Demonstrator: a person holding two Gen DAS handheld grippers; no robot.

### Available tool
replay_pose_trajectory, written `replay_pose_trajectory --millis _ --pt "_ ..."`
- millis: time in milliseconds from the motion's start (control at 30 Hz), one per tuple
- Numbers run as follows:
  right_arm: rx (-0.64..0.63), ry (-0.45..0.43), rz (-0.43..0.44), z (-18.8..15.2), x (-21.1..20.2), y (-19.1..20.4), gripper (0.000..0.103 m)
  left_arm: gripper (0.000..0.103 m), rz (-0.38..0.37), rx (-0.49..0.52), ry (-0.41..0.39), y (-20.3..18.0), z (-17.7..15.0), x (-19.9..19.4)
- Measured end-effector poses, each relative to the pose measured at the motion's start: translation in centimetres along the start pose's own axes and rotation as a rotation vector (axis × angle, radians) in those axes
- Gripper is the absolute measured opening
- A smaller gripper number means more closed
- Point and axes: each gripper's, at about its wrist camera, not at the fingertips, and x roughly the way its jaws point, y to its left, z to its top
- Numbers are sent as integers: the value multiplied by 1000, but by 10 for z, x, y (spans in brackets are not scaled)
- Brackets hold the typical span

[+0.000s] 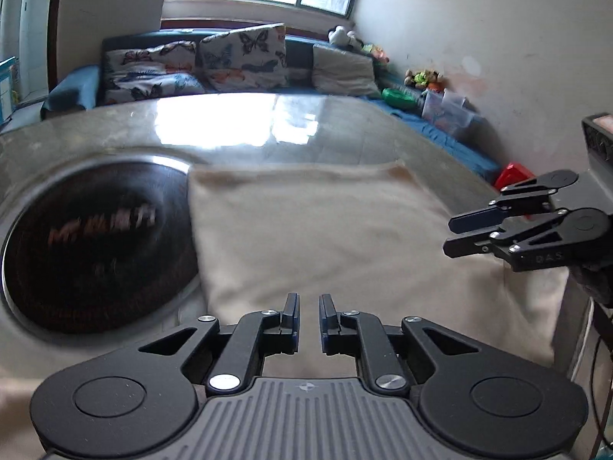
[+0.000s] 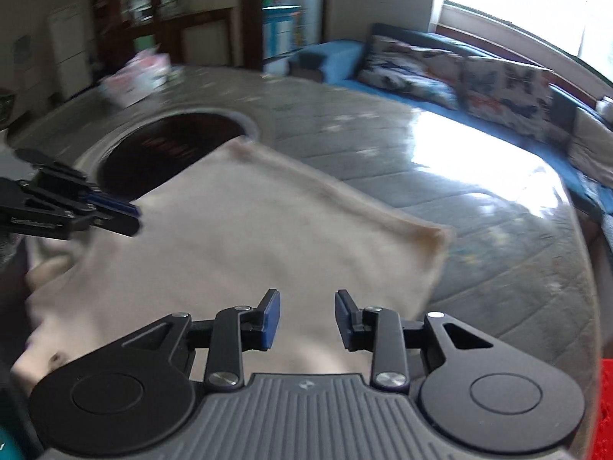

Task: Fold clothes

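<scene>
The cream garment (image 1: 345, 245) is lying flat on the grey table (image 1: 237, 153), its far-left corner overlapping the dark round inset (image 1: 95, 245). The left gripper (image 1: 308, 320) is hovering narrowly parted, holding nothing; the right gripper (image 2: 307, 320) is gaping wider, also empty. Both should be pinching the near hem at matching corners, keeping the fold square.

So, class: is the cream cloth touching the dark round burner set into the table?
Touching. In the right wrist view, the cream cloth has its far corner lying over the dark round burner's edge.

Cream garment (image 1: 325, 237) lies flat, folded into a rectangle.
</scene>
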Motion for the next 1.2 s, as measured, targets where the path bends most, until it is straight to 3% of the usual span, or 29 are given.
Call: replay_pose_trajectory --millis 267,433,567,633,767,833,967,1067,1133,1200 --pt "-76 21 46 -30 -11 51 38 12 21 -70 -26 17 -28 -27" --pt "-116 28 63 -47 -22 72 44 15 91 -135 -44 35 -45 -51" --pt "-152 8 57 -48 -29 83 44 17 252 -236 -81 60 -56 -76" --pt "-148 -12 66 -44 -32 85 45 30 333 -287 -100 73 -62 -89" --pt "-159 -39 114 -33 -28 96 45 38 494 -387 -138 99 -74 -114" --pt "-173 -41 138 -30 -23 104 45 49 571 -438 -155 112 -79 -125" --pt "-206 -41 178 -26 -17 120 45 50 594 -492 -148 129 -86 -127" --pt "-222 -39 194 -23 -14 127 45 46 598 -476 -146 136 -85 -121" --pt "-231 -38 201 -21 -12 131 45 19 599 -470 -153 141 -84 -119" --pt "-237 -38 210 -20 -11 134 45 10 597 -466 -159 146 -82 -116"
